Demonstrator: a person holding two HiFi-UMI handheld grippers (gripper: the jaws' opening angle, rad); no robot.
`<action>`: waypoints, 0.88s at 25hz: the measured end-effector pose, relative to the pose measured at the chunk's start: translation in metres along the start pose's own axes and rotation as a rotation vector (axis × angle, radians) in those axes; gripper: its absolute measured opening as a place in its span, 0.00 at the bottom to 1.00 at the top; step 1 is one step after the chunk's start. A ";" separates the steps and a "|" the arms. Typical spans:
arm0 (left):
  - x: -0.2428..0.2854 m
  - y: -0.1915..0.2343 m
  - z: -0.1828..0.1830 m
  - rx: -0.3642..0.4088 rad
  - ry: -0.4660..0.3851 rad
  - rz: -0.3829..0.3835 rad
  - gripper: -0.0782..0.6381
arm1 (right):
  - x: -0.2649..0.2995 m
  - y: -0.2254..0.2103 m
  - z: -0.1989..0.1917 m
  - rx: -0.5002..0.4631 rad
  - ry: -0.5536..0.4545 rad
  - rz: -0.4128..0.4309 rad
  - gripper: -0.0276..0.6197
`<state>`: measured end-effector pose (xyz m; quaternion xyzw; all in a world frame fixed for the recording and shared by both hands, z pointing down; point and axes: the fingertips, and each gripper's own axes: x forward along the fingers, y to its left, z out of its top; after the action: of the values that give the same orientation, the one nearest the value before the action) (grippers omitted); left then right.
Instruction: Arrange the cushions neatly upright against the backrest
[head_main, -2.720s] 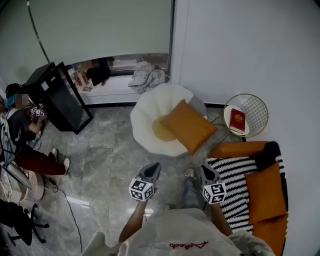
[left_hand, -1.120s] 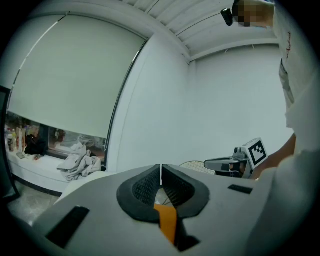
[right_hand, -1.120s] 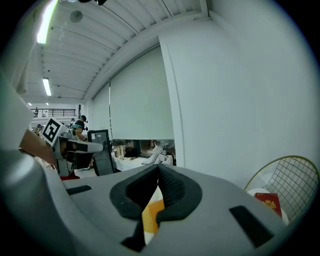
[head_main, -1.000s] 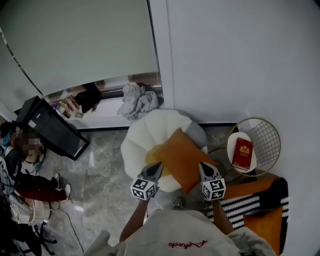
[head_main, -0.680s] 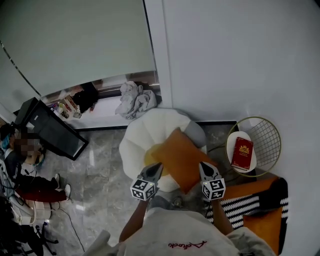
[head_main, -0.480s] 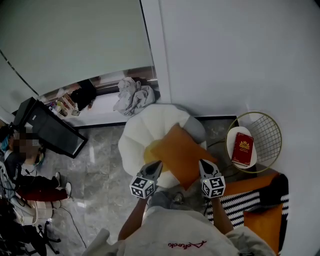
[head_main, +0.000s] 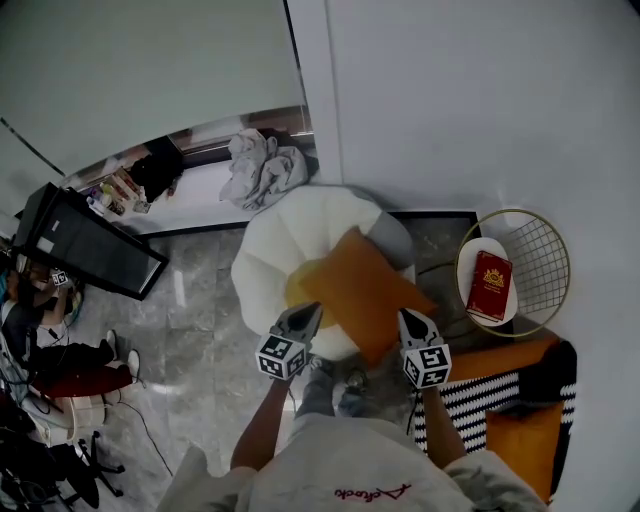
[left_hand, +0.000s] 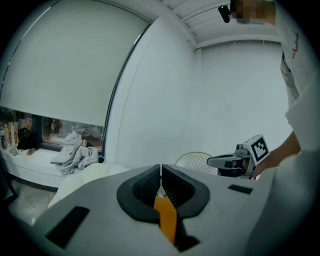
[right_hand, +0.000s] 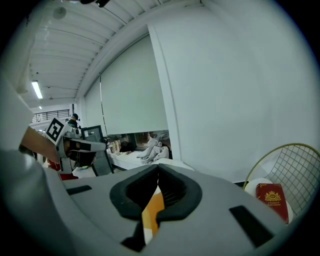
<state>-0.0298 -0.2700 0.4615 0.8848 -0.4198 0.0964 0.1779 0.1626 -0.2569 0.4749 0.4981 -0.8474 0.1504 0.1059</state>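
Note:
A large orange cushion (head_main: 365, 290) lies flat and askew on the seat of a round white chair (head_main: 270, 250), partly covering a smaller yellow cushion (head_main: 297, 287). My left gripper (head_main: 309, 311) is shut and empty, its tip at the chair's front edge near the yellow cushion. The right gripper (head_main: 404, 316) is shut and empty too, by the orange cushion's near right corner. In the left gripper view the shut left gripper (left_hand: 161, 171) shows orange below it, and the same goes for the right gripper (right_hand: 158, 172) in its own view.
A gold wire side table (head_main: 545, 260) with a red book (head_main: 492, 283) stands right of the chair. An orange sofa (head_main: 490, 358) with a striped blanket (head_main: 490, 400) and another orange cushion (head_main: 520, 440) is at bottom right. Clothes (head_main: 258, 168) lie on a ledge behind; a black panel (head_main: 85, 255) leans left.
Both grippers have come closer to the white chair and sunk toward the orange cushion. Their jaws stay shut. The cushions have not moved.

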 end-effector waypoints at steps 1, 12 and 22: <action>0.004 0.006 -0.002 -0.002 0.008 -0.003 0.16 | 0.005 -0.001 -0.003 0.002 0.008 -0.002 0.09; 0.050 0.077 -0.058 -0.058 0.123 -0.044 0.16 | 0.058 -0.012 -0.063 0.056 0.111 -0.064 0.09; 0.073 0.129 -0.150 -0.150 0.227 -0.047 0.16 | 0.087 -0.003 -0.159 0.114 0.258 -0.096 0.09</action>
<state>-0.0874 -0.3377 0.6527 0.8621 -0.3820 0.1600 0.2920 0.1286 -0.2716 0.6522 0.5197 -0.7920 0.2559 0.1926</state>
